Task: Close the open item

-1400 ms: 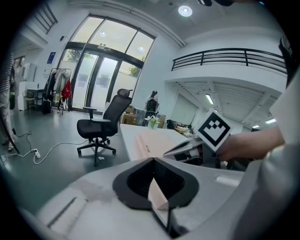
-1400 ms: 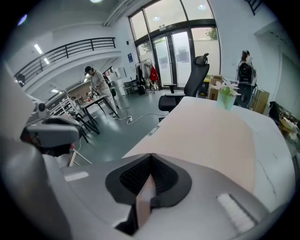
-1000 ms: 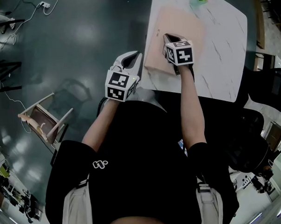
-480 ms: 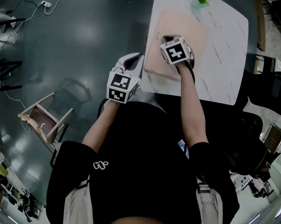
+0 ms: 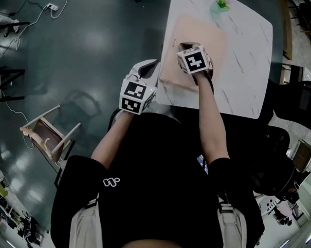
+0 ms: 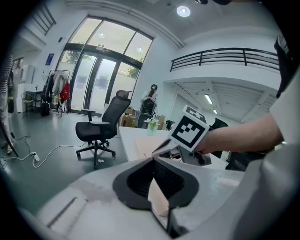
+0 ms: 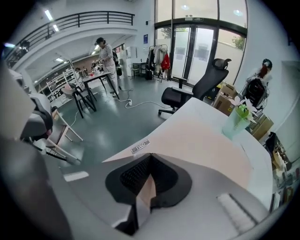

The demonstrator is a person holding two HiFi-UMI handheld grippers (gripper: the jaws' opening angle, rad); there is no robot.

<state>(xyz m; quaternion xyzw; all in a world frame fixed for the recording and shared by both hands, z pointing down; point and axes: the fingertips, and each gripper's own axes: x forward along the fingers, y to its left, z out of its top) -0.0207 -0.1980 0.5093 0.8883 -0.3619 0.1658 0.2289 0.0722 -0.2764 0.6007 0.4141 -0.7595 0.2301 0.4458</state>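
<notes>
A flat pale-pink case (image 5: 214, 39) lies closed on the white marble table (image 5: 247, 50), near its left edge; a small label (image 7: 140, 146) sits on its near rim. My right gripper (image 5: 185, 44) hovers low over the case's near-left part, jaws shut with nothing between them. In the right gripper view the case (image 7: 201, 140) spreads out just beyond the right gripper (image 7: 150, 157). My left gripper (image 5: 148, 65) hangs beside the table's left edge over the floor, jaws together and empty. In the left gripper view the right gripper (image 6: 157, 149) points down at the case (image 6: 144, 142).
A green cup with a plant (image 5: 220, 0) stands at the table's far end. A tipped wooden chair (image 5: 48, 133) lies on the floor to the left. Black office chairs (image 5: 293, 107) stand to the right. A person (image 7: 107, 54) stands far off by desks.
My right gripper has moved a little forward and left over the pink case and turned slightly. The left gripper has barely moved.
</notes>
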